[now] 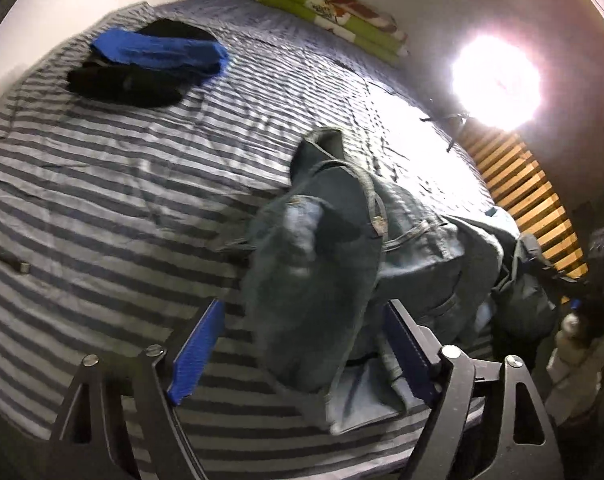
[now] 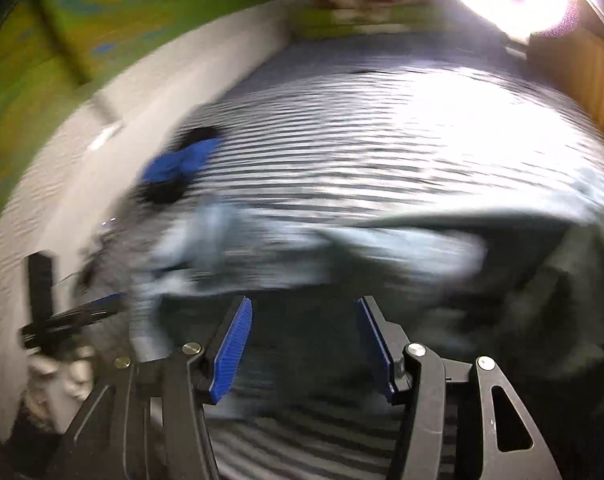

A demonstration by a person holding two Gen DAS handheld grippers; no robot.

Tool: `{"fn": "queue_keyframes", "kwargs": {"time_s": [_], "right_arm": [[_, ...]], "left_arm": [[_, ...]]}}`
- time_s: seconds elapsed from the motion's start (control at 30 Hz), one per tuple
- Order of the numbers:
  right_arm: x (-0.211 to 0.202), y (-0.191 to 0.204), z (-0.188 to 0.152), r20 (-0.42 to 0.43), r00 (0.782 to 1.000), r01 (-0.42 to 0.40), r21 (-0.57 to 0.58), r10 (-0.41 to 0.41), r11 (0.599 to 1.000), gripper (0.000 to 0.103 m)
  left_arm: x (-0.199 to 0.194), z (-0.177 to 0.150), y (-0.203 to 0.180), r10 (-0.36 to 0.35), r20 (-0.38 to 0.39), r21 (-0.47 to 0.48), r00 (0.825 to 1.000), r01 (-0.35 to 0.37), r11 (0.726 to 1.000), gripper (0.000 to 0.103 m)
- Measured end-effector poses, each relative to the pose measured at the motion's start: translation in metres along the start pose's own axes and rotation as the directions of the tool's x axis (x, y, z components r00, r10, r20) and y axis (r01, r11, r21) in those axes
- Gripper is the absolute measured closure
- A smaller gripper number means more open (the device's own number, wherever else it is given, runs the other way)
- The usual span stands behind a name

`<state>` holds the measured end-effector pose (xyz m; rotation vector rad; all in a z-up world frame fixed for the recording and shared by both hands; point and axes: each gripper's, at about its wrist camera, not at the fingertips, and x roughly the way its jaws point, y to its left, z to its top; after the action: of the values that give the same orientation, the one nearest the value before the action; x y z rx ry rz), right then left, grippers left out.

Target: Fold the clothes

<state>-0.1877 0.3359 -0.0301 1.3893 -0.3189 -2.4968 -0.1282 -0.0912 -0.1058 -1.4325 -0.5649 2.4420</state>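
A crumpled pair of faded blue denim jeans (image 1: 341, 264) lies heaped on the near right part of a bed covered with a grey-and-white striped sheet (image 1: 102, 184). In the left wrist view the left gripper (image 1: 302, 352) has its two blue ribbed pads spread wide, and a thick fold of the denim rises up through the gap between them. The cloth lies against the right pad; the left pad (image 1: 196, 354) stands clear of it over bare sheet. The jaws are parted and clamp nothing.

Far left on the bed sits a small pile of folded clothes: a bright blue garment (image 1: 162, 50) lying on top of black ones (image 1: 122, 86). At the far end, against the wall, lies a green, white and red-brown folded blanket (image 1: 333, 12). A glaring round lamp (image 1: 495, 80) shines at the right, above a slatted wooden bed frame (image 1: 529, 196).

The right wrist view is heavily motion-blurred. The right gripper (image 2: 303, 344) also shows its blue pads apart, with nothing between them; the smeared pale denim (image 2: 262, 248) lies just beyond the fingertips, and dark cloth spreads to the near right. The blue-and-black pile (image 2: 178, 172) shows at the far left.
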Motion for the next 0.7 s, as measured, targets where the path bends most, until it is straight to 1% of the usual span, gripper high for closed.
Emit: {"fn": "queue_keyframes", "kwargs": {"time_s": [0.07, 0.13, 0.17, 0.23, 0.27, 0.33, 0.37, 0.4, 0.43, 0.5, 0.57, 0.63, 0.7], "right_arm": [[-0.003, -0.037, 0.001, 0.002, 0.999, 0.038, 0.068, -0.038, 0.997, 0.051], [0.000, -0.062, 0.006, 0.003, 0.997, 0.073, 0.119, -0.074, 0.990, 0.045], [0.003, -0.074, 0.009, 0.001, 0.996, 0.087, 0.149, -0.089, 0.985, 0.045], [0.008, -0.097, 0.014, -0.015, 0.995, 0.097, 0.209, -0.096, 0.973, 0.044], [0.014, -0.102, 0.017, -0.026, 0.996, 0.088, 0.225, -0.085, 0.970, 0.044], [0.027, -0.107, 0.021, -0.060, 0.996, 0.081, 0.238, -0.069, 0.968, 0.044], [0.035, -0.104, 0.023, -0.072, 0.996, 0.071, 0.237, -0.055, 0.969, 0.044], [0.038, -0.102, 0.024, -0.085, 0.996, 0.052, 0.232, -0.033, 0.971, 0.044], [0.044, -0.096, 0.024, -0.097, 0.995, 0.030, 0.223, -0.008, 0.974, 0.044], [0.045, -0.078, 0.025, -0.092, 0.996, 0.035, 0.196, -0.017, 0.980, 0.044], [0.035, -0.055, 0.026, -0.047, 0.995, 0.096, 0.123, -0.090, 0.988, 0.044], [0.020, -0.024, 0.023, 0.007, 0.990, 0.138, 0.008, -0.138, 0.990, 0.044], [0.011, 0.001, 0.018, 0.032, 0.993, 0.112, -0.088, -0.110, 0.990, 0.044]], "left_arm": [[0.012, 0.006, -0.009, -0.010, -0.020, 0.001, 1.000, 0.010, 1.000, 0.017], [0.026, 0.014, -0.020, 0.035, -0.032, 0.020, 0.999, -0.034, 0.999, 0.011], [0.036, 0.019, -0.027, 0.068, -0.031, 0.047, 0.997, -0.067, 0.997, 0.011], [0.048, 0.025, -0.035, 0.101, -0.028, 0.086, 0.994, -0.099, 0.991, 0.013], [0.054, 0.029, -0.039, 0.114, -0.033, 0.102, 0.993, -0.110, 0.989, 0.018], [0.064, 0.034, -0.044, 0.157, -0.053, 0.127, 0.986, -0.149, 0.981, 0.055], [0.066, 0.036, -0.045, 0.170, -0.056, 0.137, 0.984, -0.162, 0.977, 0.060], [0.064, 0.038, -0.045, 0.172, -0.048, 0.143, 0.984, -0.164, 0.976, 0.070], [0.062, 0.039, -0.043, 0.171, -0.040, 0.143, 0.984, -0.164, 0.976, 0.079], [0.053, 0.041, -0.036, 0.162, -0.029, 0.132, 0.986, -0.157, 0.979, 0.082], [0.042, 0.041, -0.026, 0.148, -0.020, 0.104, 0.989, -0.145, 0.984, 0.085], [0.033, 0.039, -0.015, 0.136, -0.022, 0.085, 0.990, -0.134, 0.987, 0.086], [0.028, 0.036, -0.010, 0.127, -0.022, 0.088, 0.992, -0.125, 0.988, 0.086]]}}
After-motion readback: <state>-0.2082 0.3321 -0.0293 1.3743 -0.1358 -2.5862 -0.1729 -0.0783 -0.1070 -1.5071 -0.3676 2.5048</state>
